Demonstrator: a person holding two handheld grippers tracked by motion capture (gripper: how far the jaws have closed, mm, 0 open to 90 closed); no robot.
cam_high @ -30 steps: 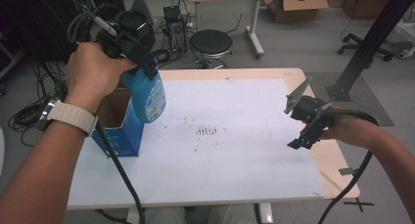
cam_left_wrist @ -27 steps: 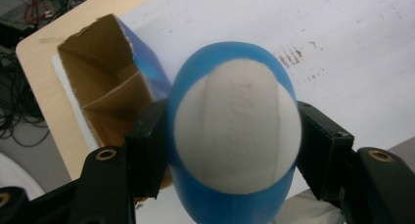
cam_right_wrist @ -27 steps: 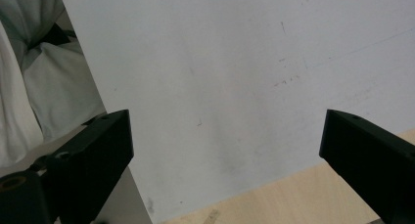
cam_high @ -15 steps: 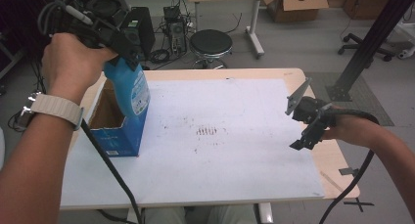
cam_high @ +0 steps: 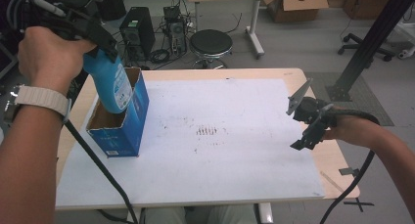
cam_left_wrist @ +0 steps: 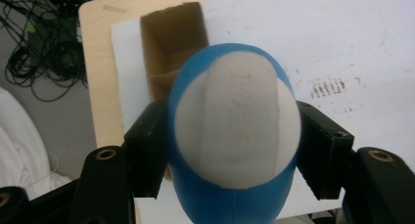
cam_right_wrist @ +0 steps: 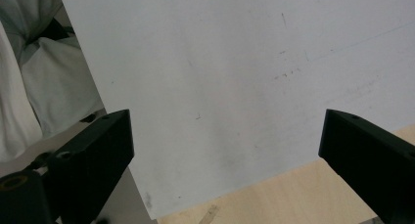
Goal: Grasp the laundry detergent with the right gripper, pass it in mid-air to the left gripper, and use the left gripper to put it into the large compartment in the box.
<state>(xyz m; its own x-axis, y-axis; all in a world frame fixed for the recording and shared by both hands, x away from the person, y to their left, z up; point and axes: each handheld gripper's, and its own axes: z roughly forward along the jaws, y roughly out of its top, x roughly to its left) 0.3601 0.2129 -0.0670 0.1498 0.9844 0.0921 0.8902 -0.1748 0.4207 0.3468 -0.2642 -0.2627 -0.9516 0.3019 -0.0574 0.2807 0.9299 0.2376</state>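
Lowering rounded blue plastic bottle (cam_high: 108, 84), clamped in left gripper (cam_left_wrist: 235, 150), into open blue cardboard box (cam_high: 128, 123); next, centre and release. Right gripper (cam_high: 307, 128) idle, jaws apart.

The high view looks forward and down from above the person's side onto the whole wooden table (cam_high: 337, 170) and its white paper sheet (cam_high: 235, 150). The left gripper view looks steeply down, close behind the blue and white egg-shaped bottle (cam_left_wrist: 235, 131) between its jaws, over the open blue cardboard box (cam_left_wrist: 173, 43). The right gripper view sits close above the same white sheet's edge, also covered by the high view.
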